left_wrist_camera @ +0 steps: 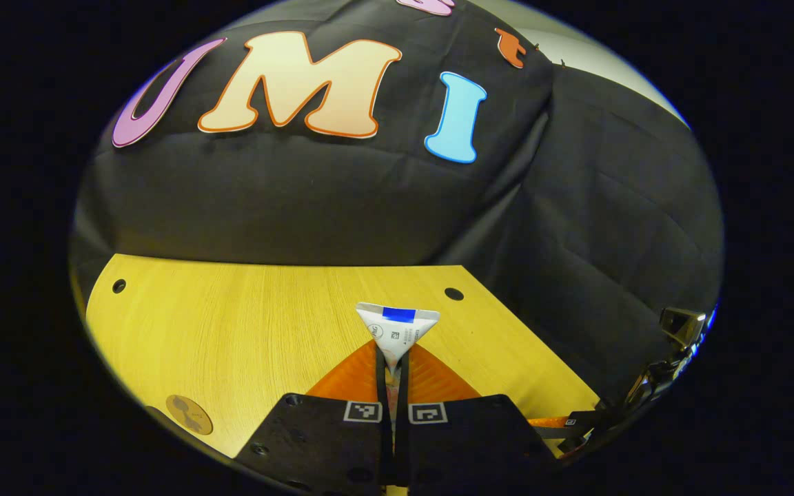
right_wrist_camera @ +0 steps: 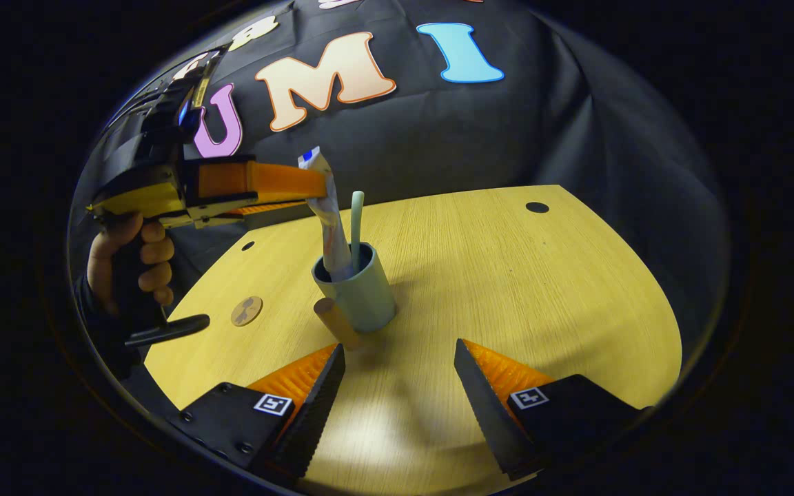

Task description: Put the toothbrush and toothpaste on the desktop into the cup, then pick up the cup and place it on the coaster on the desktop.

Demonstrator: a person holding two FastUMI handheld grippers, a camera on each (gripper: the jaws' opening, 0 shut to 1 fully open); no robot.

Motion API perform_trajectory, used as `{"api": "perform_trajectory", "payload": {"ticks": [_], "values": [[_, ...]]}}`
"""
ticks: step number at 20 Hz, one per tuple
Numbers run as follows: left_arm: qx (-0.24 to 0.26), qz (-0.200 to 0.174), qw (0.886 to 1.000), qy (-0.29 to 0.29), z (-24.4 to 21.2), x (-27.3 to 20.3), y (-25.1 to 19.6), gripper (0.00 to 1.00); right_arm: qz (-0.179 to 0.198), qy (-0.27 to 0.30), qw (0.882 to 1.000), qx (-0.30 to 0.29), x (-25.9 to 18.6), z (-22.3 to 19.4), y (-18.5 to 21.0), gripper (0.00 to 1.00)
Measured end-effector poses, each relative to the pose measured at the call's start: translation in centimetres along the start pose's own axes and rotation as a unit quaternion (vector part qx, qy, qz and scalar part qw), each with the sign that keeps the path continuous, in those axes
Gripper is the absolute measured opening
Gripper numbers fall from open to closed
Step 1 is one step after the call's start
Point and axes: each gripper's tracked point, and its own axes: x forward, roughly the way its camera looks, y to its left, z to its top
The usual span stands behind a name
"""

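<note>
In the left gripper view my left gripper (left_wrist_camera: pixel 392 357) is shut on a white toothpaste tube (left_wrist_camera: pixel 398 325), whose flat crimped end with a blue band sticks out past the fingers. The right gripper view shows that tube (right_wrist_camera: pixel 329 224) upright, its lower end inside a pale green cup (right_wrist_camera: pixel 364 295). The left gripper (right_wrist_camera: pixel 314 187) grips it near the top. A light green toothbrush (right_wrist_camera: pixel 356 224) stands in the cup beside it. My right gripper (right_wrist_camera: pixel 400 375) is open just in front of the cup, apart from it. A small round brown coaster (right_wrist_camera: pixel 247 311) lies left of the cup.
The yellow wooden table (right_wrist_camera: pixel 521 289) has small dark holes near its back corners. A hand (right_wrist_camera: pixel 128 258) holds the left gripper's grip at the table's left edge. The coaster (left_wrist_camera: pixel 189 414) also lies low left in the left gripper view. Black cloth walls stand behind the table.
</note>
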Motion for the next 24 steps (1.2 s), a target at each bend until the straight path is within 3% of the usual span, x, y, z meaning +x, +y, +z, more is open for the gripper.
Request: {"api": "perform_trajectory", "payload": {"ticks": [7,8,9,10,11,15,17,18,19,24], "values": [[-0.011,0.018,0.999,0.046,-3.6,-0.1,0.9,0.0,0.009,0.005,1.0,-0.003,0.5,0.8,0.5,0.98],[-0.013,0.017,0.998,0.051,-4.2,-0.3,0.7,0.05,0.009,0.006,1.0,-0.002,0.6,0.9,0.5,0.94],[-0.016,0.018,0.998,0.05,-4.3,-0.5,0.7,0.07,0.011,0.007,1.0,-0.001,0.7,1.2,0.6,0.98],[-0.017,0.018,0.999,0.045,-4.3,-0.6,0.7,0.19,0.013,0.01,1.0,-0.001,0.9,1.5,0.6,0.94],[-0.016,0.021,0.999,0.04,-4.1,-1.0,0.8,0.35,0.016,0.011,1.0,0.0,1.1,1.8,0.6,0.98],[0.005,0.061,0.998,0.012,-3.8,-2.8,2.8,0.99,0.034,0.035,0.999,-0.012,1.7,2.4,1.6,0.98],[0.016,0.086,0.996,-0.005,-3.5,-4.2,4.3,0.96,0.047,0.053,0.997,-0.019,1.9,2.6,2.4,0.98],[0.019,0.1,0.995,-0.014,-3.3,-5.2,5.0,0.96,0.051,0.066,0.996,-0.021,2.1,2.6,2.9,0.94],[0.02,0.115,0.993,-0.024,-3.1,-6.2,6.0,0.96,0.056,0.078,0.995,-0.023,2.1,2.6,3.4,0.98],[0.035,0.188,0.98,-0.058,-3.1,-11.8,11.7,0.95,0.057,0.137,0.989,-0.019,3.2,2.5,5.7,0.98]]}}
